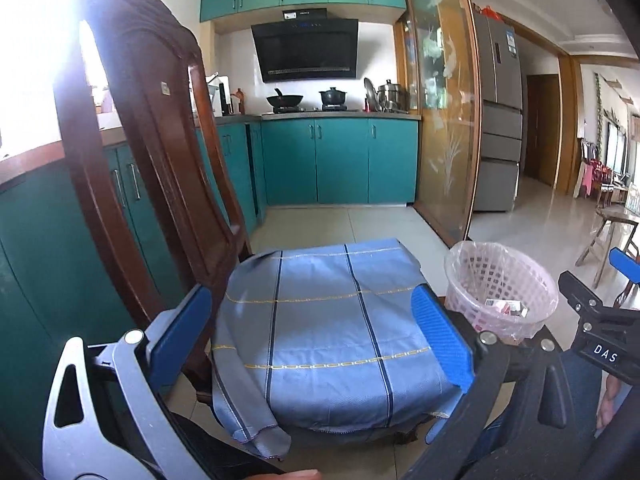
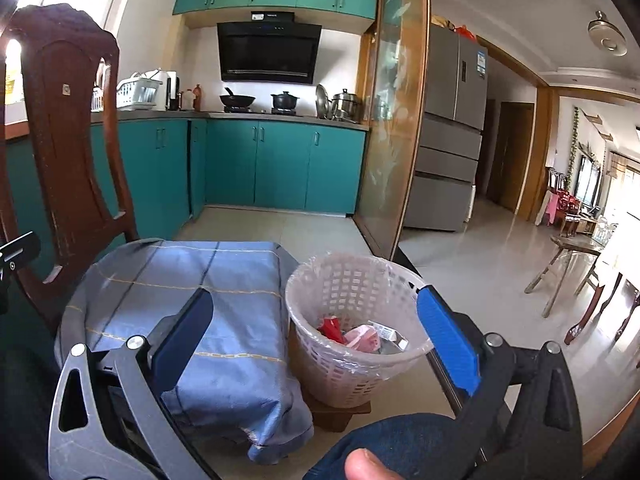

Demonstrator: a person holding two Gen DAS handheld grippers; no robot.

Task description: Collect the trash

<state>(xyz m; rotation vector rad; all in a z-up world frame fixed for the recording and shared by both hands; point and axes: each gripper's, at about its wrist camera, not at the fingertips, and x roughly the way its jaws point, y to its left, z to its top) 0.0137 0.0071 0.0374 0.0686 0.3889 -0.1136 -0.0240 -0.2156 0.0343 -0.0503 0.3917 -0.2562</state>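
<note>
A dark wooden chair [image 1: 160, 152] stands in a kitchen with teal cabinets, and its seat is draped with a blue checked cloth [image 1: 320, 332] crossed by dark and yellow lines. This chair serves as the landmark.

Just to the right of the chair seat, close to the cloth's hanging edge, stands a white lattice plastic waste basket lined with a clear plastic bag [image 2: 352, 320]. It rests on a low brown wooden block [image 2: 340, 412] on the pale tiled floor. Inside the basket lies the collected trash: a red crumpled wrapper [image 2: 331, 329], a pink crumpled piece [image 2: 365, 338] and a small white carton [image 2: 390, 335]. The cloth on the seat shows nothing lying on it.

The left gripper [image 1: 312, 340] hangs above the near part of the chair seat, its blue-padded fingers [image 1: 440, 336] spread wide apart with only the cloth visible behind the gap. The right gripper [image 2: 316, 344] is held to the right of the chair's front corner, one finger before the cloth and the other before the basket's right rim; its fingers also stand fully apart and nothing is between them.

A knee in blue denim [image 2: 400, 448] sits low in the right wrist view, on the near side of the chair.
</note>
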